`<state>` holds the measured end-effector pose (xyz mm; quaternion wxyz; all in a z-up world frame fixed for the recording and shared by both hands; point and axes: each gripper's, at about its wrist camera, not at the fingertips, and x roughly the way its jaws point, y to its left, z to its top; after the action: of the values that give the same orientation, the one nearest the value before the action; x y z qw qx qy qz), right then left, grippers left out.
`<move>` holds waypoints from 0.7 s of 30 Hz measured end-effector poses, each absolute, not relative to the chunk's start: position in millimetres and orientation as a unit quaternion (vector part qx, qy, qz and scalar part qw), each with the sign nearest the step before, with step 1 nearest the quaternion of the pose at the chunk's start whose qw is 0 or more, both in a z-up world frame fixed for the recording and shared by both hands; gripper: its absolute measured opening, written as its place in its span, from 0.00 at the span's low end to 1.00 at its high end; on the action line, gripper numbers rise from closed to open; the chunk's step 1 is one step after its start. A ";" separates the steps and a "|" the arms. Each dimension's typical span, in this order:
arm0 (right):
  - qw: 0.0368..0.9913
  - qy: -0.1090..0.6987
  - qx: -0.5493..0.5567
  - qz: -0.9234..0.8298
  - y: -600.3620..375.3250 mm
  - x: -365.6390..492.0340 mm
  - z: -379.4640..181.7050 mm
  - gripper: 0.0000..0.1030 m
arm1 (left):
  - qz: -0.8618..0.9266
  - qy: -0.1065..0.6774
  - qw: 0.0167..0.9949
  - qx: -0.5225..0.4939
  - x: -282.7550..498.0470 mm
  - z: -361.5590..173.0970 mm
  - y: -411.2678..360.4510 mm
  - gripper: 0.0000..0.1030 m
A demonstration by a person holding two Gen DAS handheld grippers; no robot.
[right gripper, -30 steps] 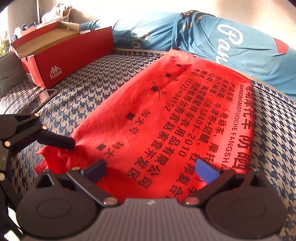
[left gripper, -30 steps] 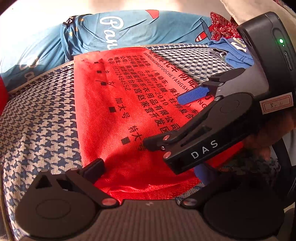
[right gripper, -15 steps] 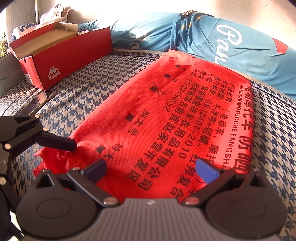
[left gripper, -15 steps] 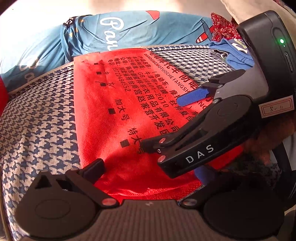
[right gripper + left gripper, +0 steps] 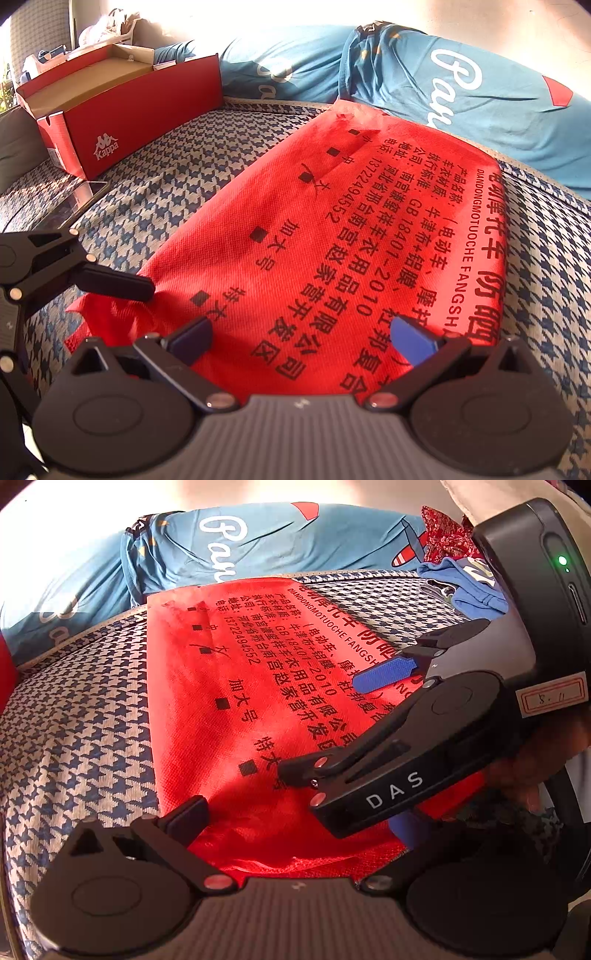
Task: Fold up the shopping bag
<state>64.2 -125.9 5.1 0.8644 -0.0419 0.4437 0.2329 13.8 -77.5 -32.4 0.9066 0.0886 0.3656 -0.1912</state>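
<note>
You're early in the job imo: the red bag (image 5: 369, 236) lies spread flat w/ its printed face up, stretching away ahead of both tools on the checked cushion (image 5: 192, 177), and no clean fold shows yet. Only the near edge is bunched up, right under your tools' noses. All the folding looks left to do.

Your right gripper (image 5: 306, 339) is wide open, fingers straddling the bag's near edge, nothing held. Your left gripper (image 5: 295, 812) also looks open, bag fabric between the fingers, but its right finger is hidden behind the other tool, so I can't tell if it has any grip.

Bag: thin nonwoven cloth, dimpled weave, limp, rectangular, black print, wrinkles easily at the near-left corner. Cushion: coarse blue-white houndstooth, gives some friction. Beyond the bag, a soft blue printed cloth (image 5: 461, 92); far left of your right tool, a stiff red cardboard shoebox (image 5: 147, 110)
</note>
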 end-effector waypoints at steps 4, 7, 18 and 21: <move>0.865 0.443 -0.043 0.231 -122.9 62.4 5.0 1.00 | -0.190 0.367 0.906 0.087 15.7 -31.8 -78.4 1.00; 0.866 0.442 -0.042 0.231 -122.6 62.6 4.6 1.00 | -0.189 0.369 0.906 0.085 17.4 -32.0 -78.1 1.00; 0.866 0.441 -0.041 0.230 -121.5 62.2 4.0 1.00 | -0.187 0.370 0.906 0.089 17.9 -32.2 -79.5 1.00; 0.866 0.442 -0.040 0.230 -121.3 62.1 4.1 1.00 | -0.186 0.370 0.906 0.091 16.2 -32.0 -80.6 1.00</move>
<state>62.1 -121.3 4.1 0.8662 -0.0405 0.4417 0.2301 16.2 -80.6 -32.0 0.9057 0.0907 0.3699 -0.1860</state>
